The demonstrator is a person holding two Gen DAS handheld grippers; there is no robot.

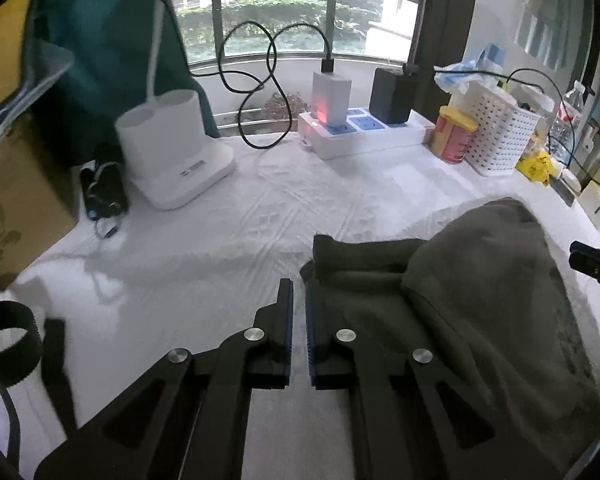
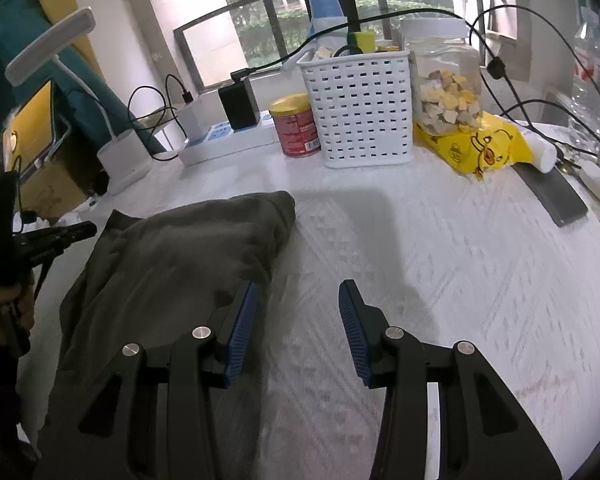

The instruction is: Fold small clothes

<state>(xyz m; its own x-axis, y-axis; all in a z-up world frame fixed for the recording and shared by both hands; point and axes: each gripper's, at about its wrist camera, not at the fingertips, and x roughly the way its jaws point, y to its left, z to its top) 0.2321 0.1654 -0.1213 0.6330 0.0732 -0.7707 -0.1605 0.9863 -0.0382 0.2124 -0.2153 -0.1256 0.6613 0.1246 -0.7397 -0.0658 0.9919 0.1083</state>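
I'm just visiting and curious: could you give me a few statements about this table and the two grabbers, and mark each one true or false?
1. The right gripper is open, with nothing between its fingers. True.
2. The left gripper is spread wide open. False: its fingers stand almost together, with only a narrow gap.
3. The garment is bright red. False: it is dark olive-grey and lies bunched on the white table cover.
4. A red can stands beside the white basket. True.
5. The power strip has nothing plugged in. False: a white charger and a black charger sit in it.
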